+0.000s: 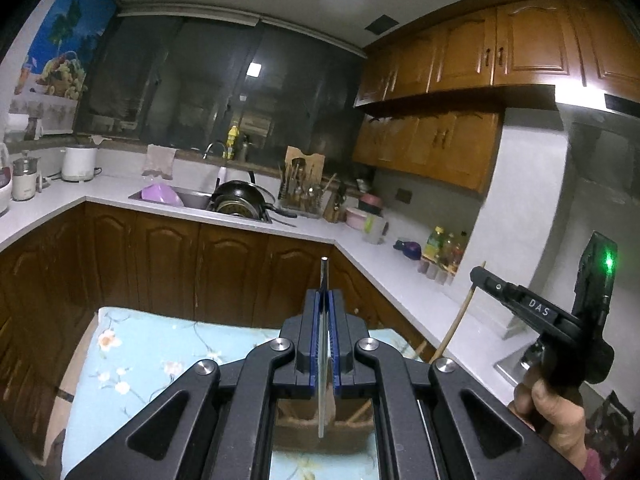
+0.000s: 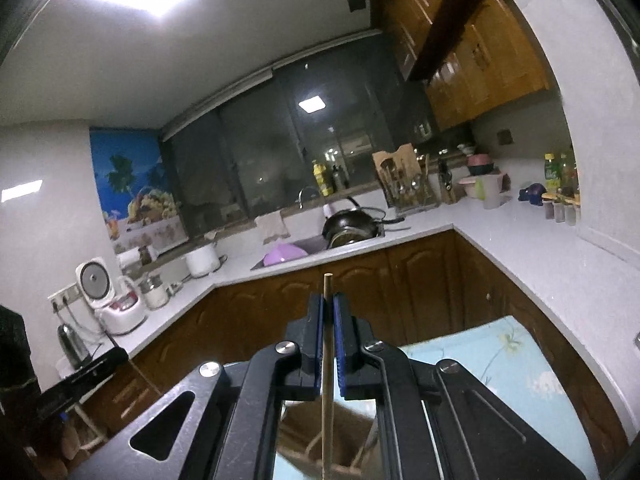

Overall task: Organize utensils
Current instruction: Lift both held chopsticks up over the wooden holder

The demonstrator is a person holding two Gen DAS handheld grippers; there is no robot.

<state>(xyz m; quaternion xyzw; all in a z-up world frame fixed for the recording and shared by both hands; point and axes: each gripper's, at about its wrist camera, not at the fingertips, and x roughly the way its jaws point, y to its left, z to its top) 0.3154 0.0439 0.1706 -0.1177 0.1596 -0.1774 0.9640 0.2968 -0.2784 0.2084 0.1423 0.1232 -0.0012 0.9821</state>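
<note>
My left gripper [image 1: 325,300] is shut on a thin metal utensil handle [image 1: 323,280] that stands upright between the blue pads; its lower end hangs over a brown container [image 1: 320,420] below. My right gripper [image 2: 328,304] is shut on a wooden chopstick [image 2: 327,288], also upright, its lower end over the same brown container [image 2: 352,432]. In the left wrist view the right gripper [image 1: 480,272] shows at the right, held in a hand, with the chopstick [image 1: 460,316] slanting down from it.
A table with a light blue floral cloth [image 1: 160,360] lies below both grippers. Brown cabinets and a white counter wrap around behind. A sink [image 1: 192,198] holds a purple bowl and a black pan. A utensil rack [image 1: 302,196] stands beside it.
</note>
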